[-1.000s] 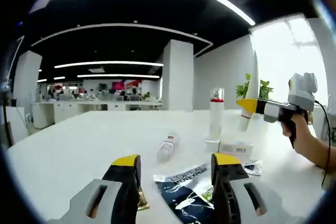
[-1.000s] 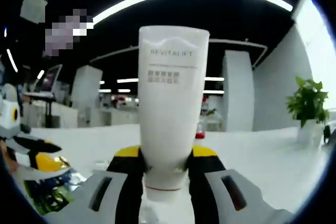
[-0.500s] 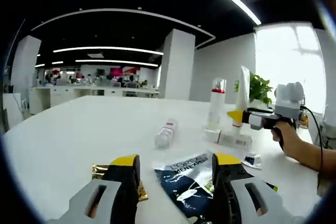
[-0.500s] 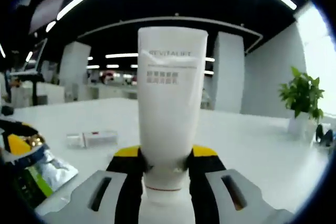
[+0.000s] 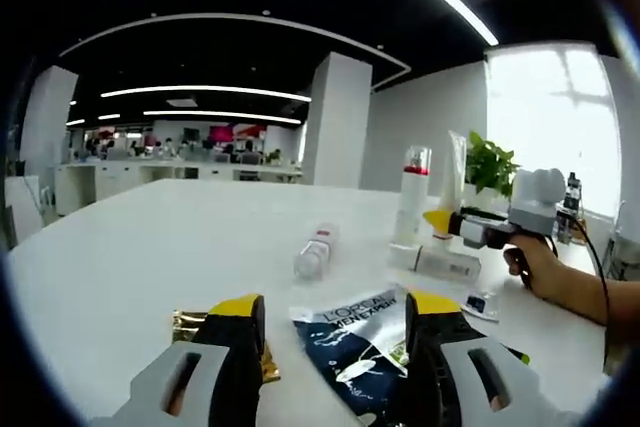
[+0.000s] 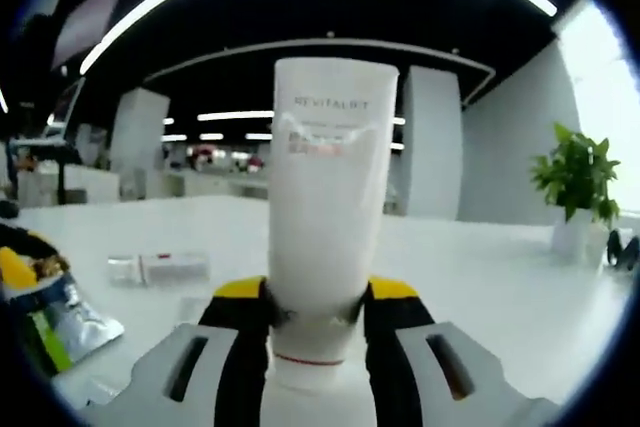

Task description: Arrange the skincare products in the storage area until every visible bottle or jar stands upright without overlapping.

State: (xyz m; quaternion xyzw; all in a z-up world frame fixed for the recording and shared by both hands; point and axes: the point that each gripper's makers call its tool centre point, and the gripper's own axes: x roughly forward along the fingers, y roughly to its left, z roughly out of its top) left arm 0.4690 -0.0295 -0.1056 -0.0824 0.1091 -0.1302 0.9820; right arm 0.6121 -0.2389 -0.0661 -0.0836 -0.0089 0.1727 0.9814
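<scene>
White table (image 5: 120, 267), broad and bare toward 9 and 10 o'clock in the left gripper view. Left gripper (image 5: 333, 319) released over a dark sachet (image 5: 350, 337) at 6 o'clock, gold packet (image 5: 190, 325) just beside at 7. Farther on at 12, a clear bottle (image 5: 314, 252) lying down, long axis running away. At 2 o'clock, an upright red-capped bottle (image 5: 411, 197) behind a flat box (image 5: 438, 262). Right gripper (image 6: 305, 302) clenched on the white tube (image 6: 325, 207), upright, long axis vertical, cap down. Potted plant (image 6: 578, 187) far off at 3 o'clock.
</scene>
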